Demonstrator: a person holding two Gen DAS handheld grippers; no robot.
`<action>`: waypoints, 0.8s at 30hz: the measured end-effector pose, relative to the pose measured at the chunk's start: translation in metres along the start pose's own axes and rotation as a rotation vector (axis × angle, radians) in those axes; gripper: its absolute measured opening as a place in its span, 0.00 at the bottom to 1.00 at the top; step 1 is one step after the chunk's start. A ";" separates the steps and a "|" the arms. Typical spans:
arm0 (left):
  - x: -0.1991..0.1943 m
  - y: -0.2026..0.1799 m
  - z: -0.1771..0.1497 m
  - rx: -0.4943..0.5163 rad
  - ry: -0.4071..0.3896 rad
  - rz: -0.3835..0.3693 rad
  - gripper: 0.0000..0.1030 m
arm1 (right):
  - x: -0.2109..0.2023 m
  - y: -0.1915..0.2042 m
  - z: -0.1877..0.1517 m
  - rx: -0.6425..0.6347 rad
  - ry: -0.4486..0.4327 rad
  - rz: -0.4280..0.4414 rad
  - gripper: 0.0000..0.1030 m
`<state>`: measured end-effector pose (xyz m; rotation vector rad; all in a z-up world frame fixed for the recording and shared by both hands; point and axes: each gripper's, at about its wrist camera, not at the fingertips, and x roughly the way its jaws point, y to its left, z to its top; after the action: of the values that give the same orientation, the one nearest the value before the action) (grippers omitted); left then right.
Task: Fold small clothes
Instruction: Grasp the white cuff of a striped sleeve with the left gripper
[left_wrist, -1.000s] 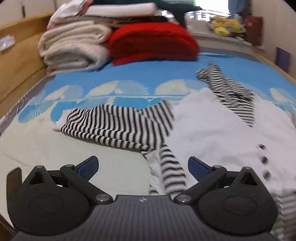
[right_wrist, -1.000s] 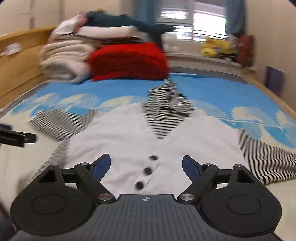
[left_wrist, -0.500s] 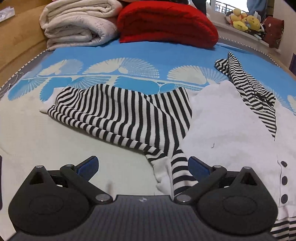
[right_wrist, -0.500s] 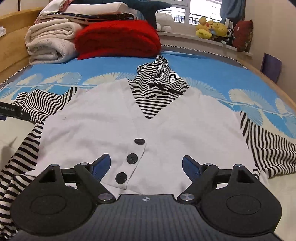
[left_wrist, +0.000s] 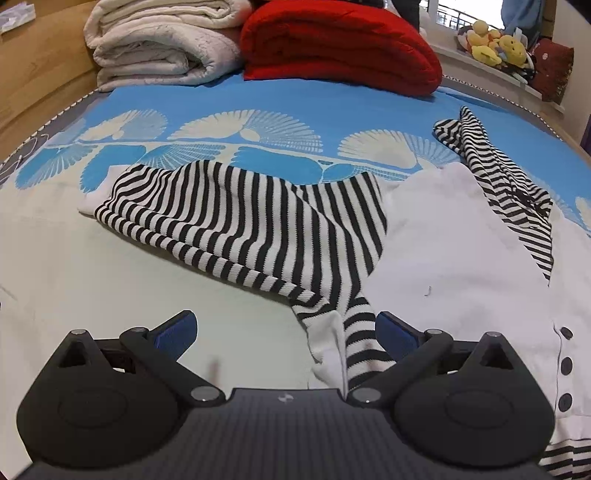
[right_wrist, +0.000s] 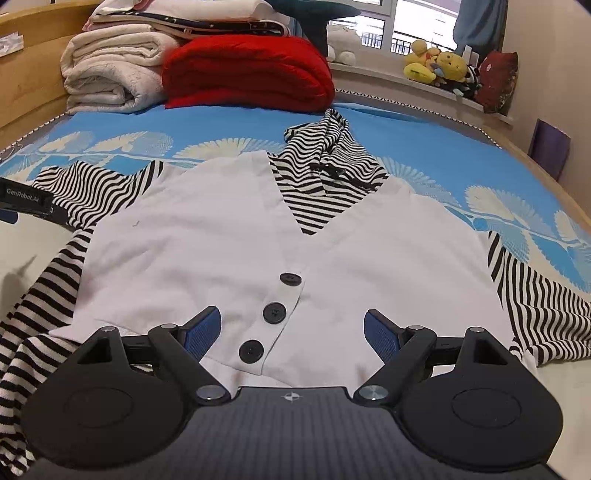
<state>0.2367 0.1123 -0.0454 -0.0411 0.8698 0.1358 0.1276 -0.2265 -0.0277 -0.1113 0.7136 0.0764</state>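
Note:
A small white top (right_wrist: 229, 236) with three black buttons, a striped hood (right_wrist: 328, 162) and black-and-white striped sleeves lies face up on the bed. My left gripper (left_wrist: 286, 328) is open, low over the bed, with the bunched left sleeve (left_wrist: 240, 225) just ahead and its cuff (left_wrist: 332, 354) between the fingers. My right gripper (right_wrist: 291, 328) is open over the top's lower hem, the lowest buttons (right_wrist: 251, 350) between its fingers. The right sleeve (right_wrist: 535, 295) lies spread to the right. The left gripper's body (right_wrist: 26, 201) shows at the right wrist view's left edge.
The bed sheet (left_wrist: 258, 110) is blue with white shell patterns and cream near me. Folded white blankets (left_wrist: 162, 48) and a red blanket (left_wrist: 340, 48) are stacked at the far end. Plush toys (right_wrist: 439, 70) sit on the windowsill. A wooden bed frame (left_wrist: 37, 81) runs along the left.
Both grippers have moved forward and lower toward the garment, which now looks larger. Both stay open. The garment has not moved.

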 end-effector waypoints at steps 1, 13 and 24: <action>0.002 0.004 0.004 -0.013 0.004 0.001 1.00 | 0.001 0.000 0.000 -0.001 0.003 -0.003 0.83; 0.097 0.168 0.065 -0.546 0.063 0.033 1.00 | 0.009 -0.005 -0.004 -0.014 0.028 -0.047 0.83; 0.108 0.199 0.088 -0.848 0.000 -0.085 0.04 | 0.012 -0.004 0.003 -0.047 0.025 -0.069 0.83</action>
<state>0.3455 0.3291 -0.0670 -0.8680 0.7575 0.4165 0.1390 -0.2300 -0.0330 -0.1819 0.7327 0.0263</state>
